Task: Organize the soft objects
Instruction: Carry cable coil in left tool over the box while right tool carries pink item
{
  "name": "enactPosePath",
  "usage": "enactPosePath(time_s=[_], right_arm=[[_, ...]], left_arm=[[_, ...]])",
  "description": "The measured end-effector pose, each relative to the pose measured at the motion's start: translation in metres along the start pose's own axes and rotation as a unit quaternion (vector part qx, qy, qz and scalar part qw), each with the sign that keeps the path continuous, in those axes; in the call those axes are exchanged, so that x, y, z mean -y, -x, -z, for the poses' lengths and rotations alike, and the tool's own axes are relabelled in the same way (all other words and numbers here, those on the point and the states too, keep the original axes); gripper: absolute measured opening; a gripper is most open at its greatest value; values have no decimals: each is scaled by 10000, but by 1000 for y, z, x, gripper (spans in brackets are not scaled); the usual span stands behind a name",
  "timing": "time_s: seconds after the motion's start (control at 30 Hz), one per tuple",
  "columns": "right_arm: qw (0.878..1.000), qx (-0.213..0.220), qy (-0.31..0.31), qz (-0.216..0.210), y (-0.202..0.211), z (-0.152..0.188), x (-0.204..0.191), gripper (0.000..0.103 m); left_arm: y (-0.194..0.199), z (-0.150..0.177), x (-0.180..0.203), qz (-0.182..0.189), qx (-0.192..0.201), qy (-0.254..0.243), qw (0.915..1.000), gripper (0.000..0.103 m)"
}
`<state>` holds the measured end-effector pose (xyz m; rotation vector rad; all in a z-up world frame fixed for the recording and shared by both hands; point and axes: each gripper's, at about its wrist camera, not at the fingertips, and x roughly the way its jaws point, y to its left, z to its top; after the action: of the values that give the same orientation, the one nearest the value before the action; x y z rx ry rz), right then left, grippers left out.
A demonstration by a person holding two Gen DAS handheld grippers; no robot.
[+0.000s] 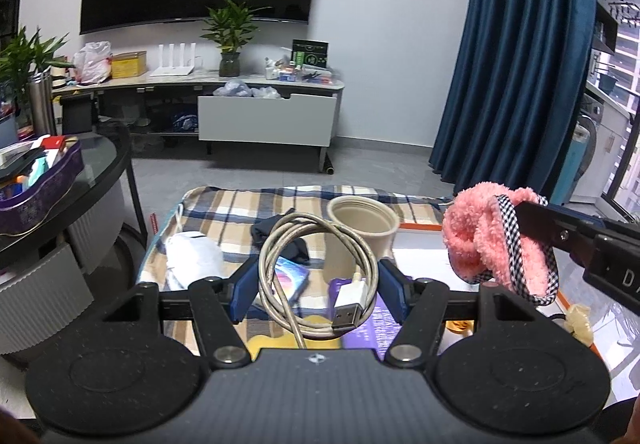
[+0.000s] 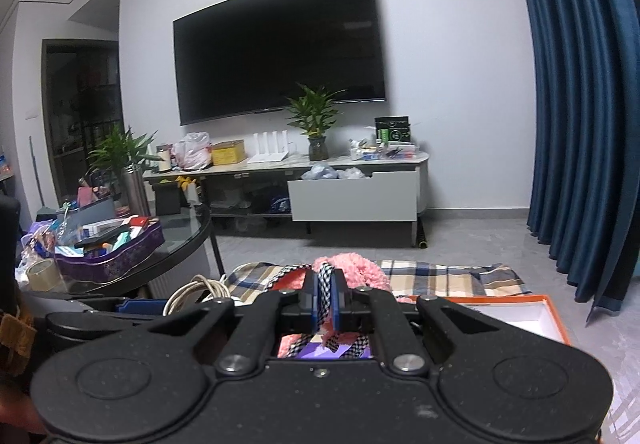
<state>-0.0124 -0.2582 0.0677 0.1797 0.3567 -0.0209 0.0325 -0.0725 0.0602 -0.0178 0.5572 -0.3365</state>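
Note:
My left gripper [image 1: 318,284] is shut on a coiled grey USB cable [image 1: 316,268], held above the plaid blanket [image 1: 240,204]. My right gripper [image 2: 325,298] is shut on a fluffy pink headband with checked trim [image 2: 352,268]; it also shows in the left wrist view [image 1: 496,240], hanging in the air at the right. On the blanket lie a white soft item [image 1: 194,256], a dark sock [image 1: 280,236] and a beige cup [image 1: 362,224].
An orange-rimmed white box [image 2: 516,316] lies at the right on the blanket. A round glass table [image 1: 100,164] with a purple tin [image 1: 44,184] stands at the left. A TV stand [image 1: 240,104] and blue curtain [image 1: 520,44] are beyond.

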Motion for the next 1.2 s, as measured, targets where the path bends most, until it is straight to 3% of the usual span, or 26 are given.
enactPosePath(time_s=[1.2], right_arm=[[9973,55,-456,579,18,10,70,8]], left_arm=[[-29,1,61,389,-193,-484,9979,64]])
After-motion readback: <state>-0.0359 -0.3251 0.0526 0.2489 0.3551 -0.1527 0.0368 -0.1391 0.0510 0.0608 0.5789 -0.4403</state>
